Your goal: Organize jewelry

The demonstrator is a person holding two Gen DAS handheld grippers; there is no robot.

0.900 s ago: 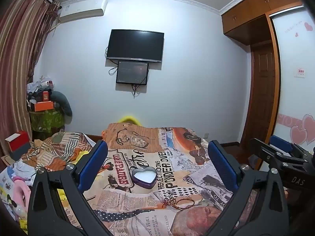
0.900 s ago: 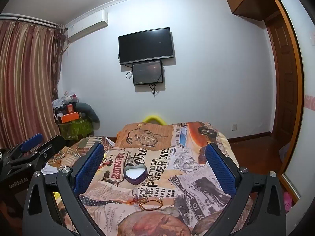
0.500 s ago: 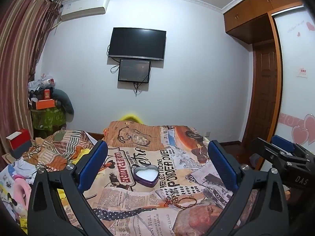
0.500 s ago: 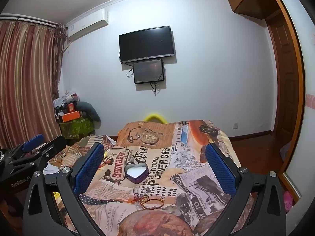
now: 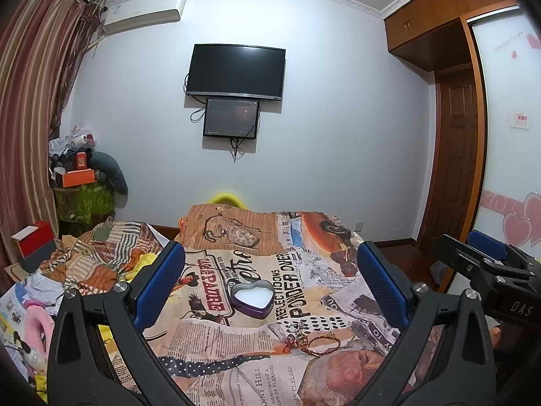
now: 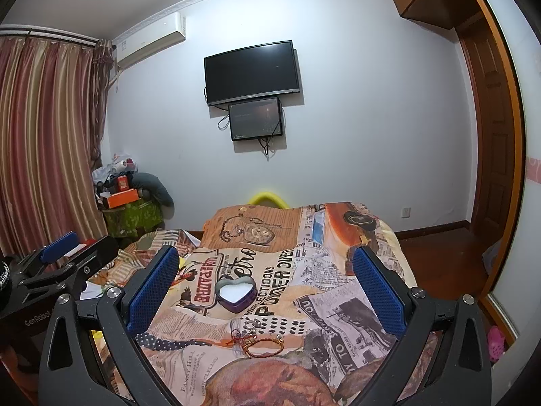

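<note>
Both sets of jaws stand wide apart and hold nothing: the left gripper and the right gripper hang side by side above the near end of the bed, each pointing down its length toward the far wall. On the newspaper-print bedspread sits a purple heart-shaped tin, open, with a white lining showing inside; it rests roughly midway between the blue pads of each gripper in both views. Nearer than the tin, and apart from it, lies a small tangle of jewelry: a braided red-and-gold bracelet lying flat as a loop, a red cord with a charm, and a few silvery rings or links at its far edge, too small to tell apart. None of it touches either gripper. In the left wrist view the right gripper's black frame shows at the right edge, and in the right wrist view the left gripper's frame shows at the left edge. A dark television hangs on the far wall with a smaller screen just under it, an air conditioner is mounted high beside the striped curtains, and a wooden wardrobe stands to the right.
</note>
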